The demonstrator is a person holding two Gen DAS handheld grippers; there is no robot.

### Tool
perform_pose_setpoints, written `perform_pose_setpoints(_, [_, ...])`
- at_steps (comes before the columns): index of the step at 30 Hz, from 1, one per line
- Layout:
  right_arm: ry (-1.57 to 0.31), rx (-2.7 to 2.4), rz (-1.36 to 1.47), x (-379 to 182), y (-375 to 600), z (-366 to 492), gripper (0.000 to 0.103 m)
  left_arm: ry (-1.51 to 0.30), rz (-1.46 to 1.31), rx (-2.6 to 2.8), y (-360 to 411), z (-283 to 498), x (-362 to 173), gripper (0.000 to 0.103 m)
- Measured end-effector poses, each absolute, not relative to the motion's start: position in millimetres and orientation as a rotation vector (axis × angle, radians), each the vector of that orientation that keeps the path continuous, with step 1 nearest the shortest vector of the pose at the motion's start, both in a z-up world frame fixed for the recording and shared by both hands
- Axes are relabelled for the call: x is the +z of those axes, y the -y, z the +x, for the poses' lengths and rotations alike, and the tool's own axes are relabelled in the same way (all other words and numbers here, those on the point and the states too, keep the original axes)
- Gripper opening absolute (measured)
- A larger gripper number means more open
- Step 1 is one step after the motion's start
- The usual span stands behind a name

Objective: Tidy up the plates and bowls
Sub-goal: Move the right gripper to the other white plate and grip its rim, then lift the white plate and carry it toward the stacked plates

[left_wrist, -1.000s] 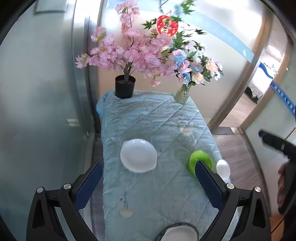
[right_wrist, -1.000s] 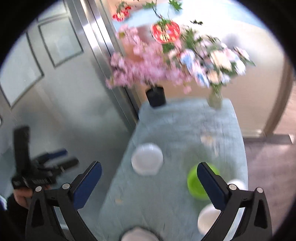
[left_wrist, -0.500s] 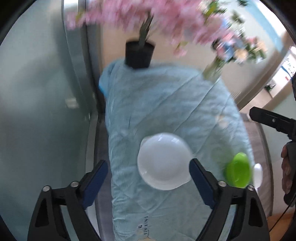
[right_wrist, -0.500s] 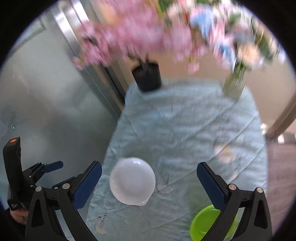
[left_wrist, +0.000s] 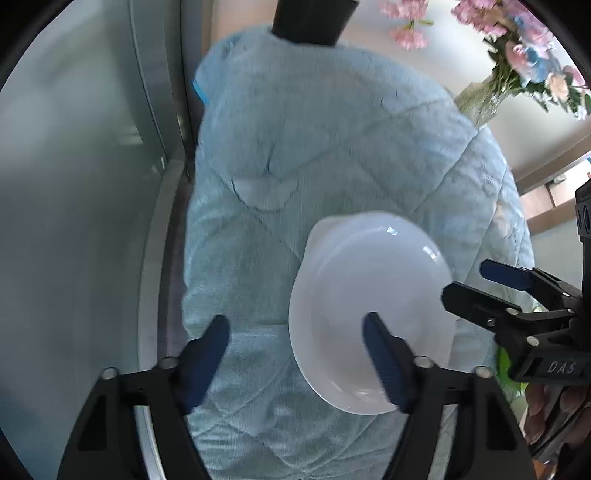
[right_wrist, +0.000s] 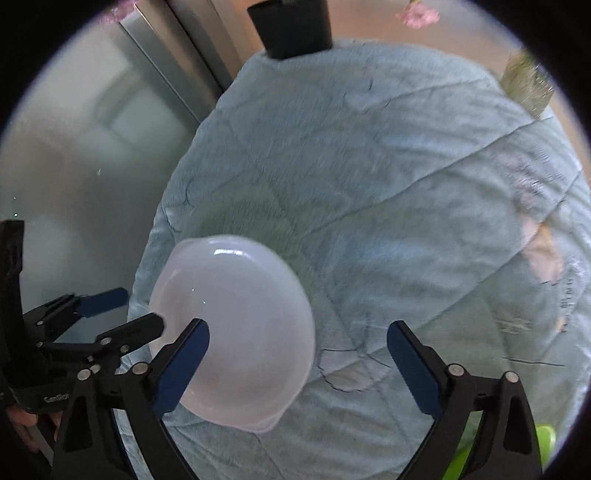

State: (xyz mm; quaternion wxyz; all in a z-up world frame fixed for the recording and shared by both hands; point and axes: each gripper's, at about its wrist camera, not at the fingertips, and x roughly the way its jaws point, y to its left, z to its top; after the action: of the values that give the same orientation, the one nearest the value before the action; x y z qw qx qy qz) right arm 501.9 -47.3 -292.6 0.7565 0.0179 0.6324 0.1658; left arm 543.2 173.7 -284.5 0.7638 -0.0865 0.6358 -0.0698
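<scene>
A white bowl [left_wrist: 369, 314] sits on the light blue quilted table cover [left_wrist: 332, 155]; it also shows in the right wrist view [right_wrist: 240, 332]. My left gripper [left_wrist: 295, 347] is open, its right finger over the bowl's near left side. My right gripper [right_wrist: 297, 358] is open, its left finger over the bowl's near edge. Each gripper shows in the other's view: the right one [left_wrist: 476, 280] at the bowl's right rim, the left one [right_wrist: 125, 314] at its left rim. A green bowl [right_wrist: 543, 439] peeks in at the lower right.
A black flower pot [left_wrist: 310, 18] stands at the table's far end and a glass vase with flowers [left_wrist: 484, 96] at the far right. A frosted glass wall [left_wrist: 74, 184] runs along the table's left side.
Both grippers have moved forward and down toward the white bowl, which now looks much larger. The flowers have slid out of the top of both views.
</scene>
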Motion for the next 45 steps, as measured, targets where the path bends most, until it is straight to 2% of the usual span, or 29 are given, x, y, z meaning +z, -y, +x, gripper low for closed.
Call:
perform_pose_setpoints(3, [-1.389,0.365,0.056,-304,46,501,0.078,-1.394,-0.178,-0.163,-172,547,-295,0.059])
perform_pose_setpoints(5, [-1.392,0.356,0.046,-308,44,500,0.046,-1.393,-0.202,-0.168,-174,548,-298,0.055])
perform_pose_setpoints(7, [-1.4,0.357,0.029,-312,42,497,0.027,-1.395,-0.216,-0.171,-176,549,-302,0.041])
perform_pose_setpoints(8, [-1.404,0.349,0.02,-315,41,496,0.021,-1.386,-0.214,-0.171,-176,550,-301,0.04])
perform_pose_setpoints(9, [-1.405,0.336,0.012,-316,42,495,0.018,-1.391,-0.216,-0.17,-177,551,-303,0.035])
perform_pose_setpoints(12, [-1.406,0.315,0.072,-318,47,496,0.016,-1.394,-0.234,-0.179,-180,552,-304,0.017])
perform_pose_setpoints(15, [-1.415,0.299,0.095,-317,50,496,0.015,-1.388,-0.219,-0.202,-175,550,-304,0.01])
perform_pose_setpoints(26, [-1.43,0.264,0.181,-316,56,495,0.014,-1.376,-0.166,-0.196,-170,545,-297,0.01])
perform_pose_setpoints(31, [-1.401,0.277,0.241,-301,74,486,0.01,-1.36,-0.191,-0.2,-172,536,-281,0.009])
perform_pose_setpoints(38, [-1.31,0.277,0.317,-232,99,462,0.008,-1.257,-0.172,-0.23,-164,509,-204,0.008])
perform_pose_setpoints(45, [-1.194,0.279,0.339,-126,110,420,0.007,-1.131,-0.145,-0.276,-147,470,-90,0.007])
